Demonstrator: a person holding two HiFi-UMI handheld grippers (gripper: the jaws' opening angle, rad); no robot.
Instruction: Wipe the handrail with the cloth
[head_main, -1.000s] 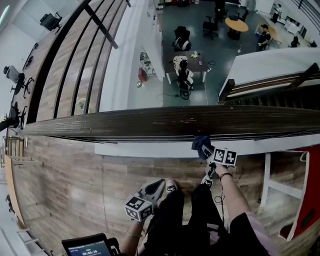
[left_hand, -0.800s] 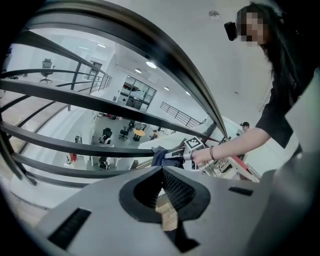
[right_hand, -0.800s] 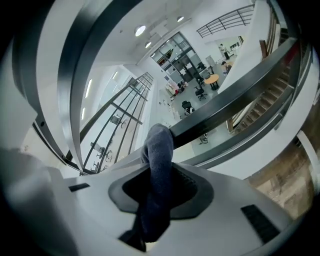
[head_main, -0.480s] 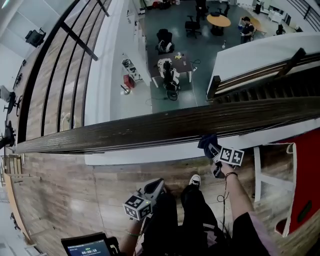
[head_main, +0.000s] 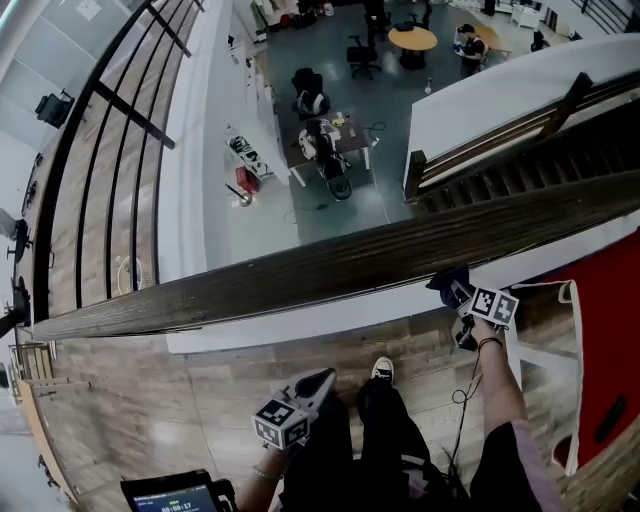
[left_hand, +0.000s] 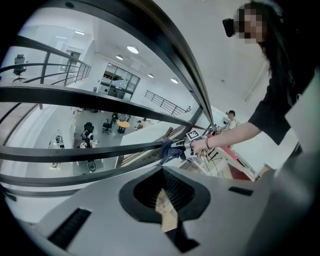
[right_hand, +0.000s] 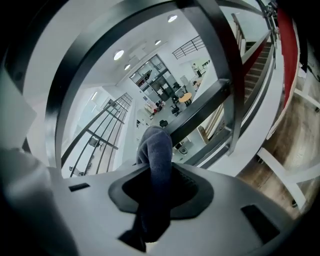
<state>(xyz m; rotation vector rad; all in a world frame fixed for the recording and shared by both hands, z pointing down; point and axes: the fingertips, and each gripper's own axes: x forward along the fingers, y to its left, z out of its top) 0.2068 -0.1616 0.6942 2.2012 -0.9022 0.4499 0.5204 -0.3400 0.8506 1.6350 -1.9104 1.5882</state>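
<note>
The dark wooden handrail (head_main: 300, 275) runs across the head view, rising to the right. My right gripper (head_main: 462, 292) is shut on a dark blue cloth (head_main: 448, 282), which lies against the rail's near edge at the right. In the right gripper view the cloth (right_hand: 157, 160) hangs bunched between the jaws of that gripper (right_hand: 156, 172). My left gripper (head_main: 315, 382) hangs low by the person's legs, away from the rail, shut on nothing. The left gripper view looks up past its own jaws (left_hand: 162, 175) at the cloth (left_hand: 167, 150) and the hand holding the right gripper (left_hand: 187, 146).
Beyond the rail is an open drop to a lower floor with desks and chairs (head_main: 320, 140) and a staircase (head_main: 520, 160). A red panel (head_main: 610, 350) and white frame (head_main: 540, 360) stand at the right. A tablet (head_main: 175, 495) shows bottom left. Black railing bars (left_hand: 75, 97) run under the handrail.
My right gripper and the cloth have slid to the right along the handrail. The head view has turned with them. The left gripper stays low by the legs.
</note>
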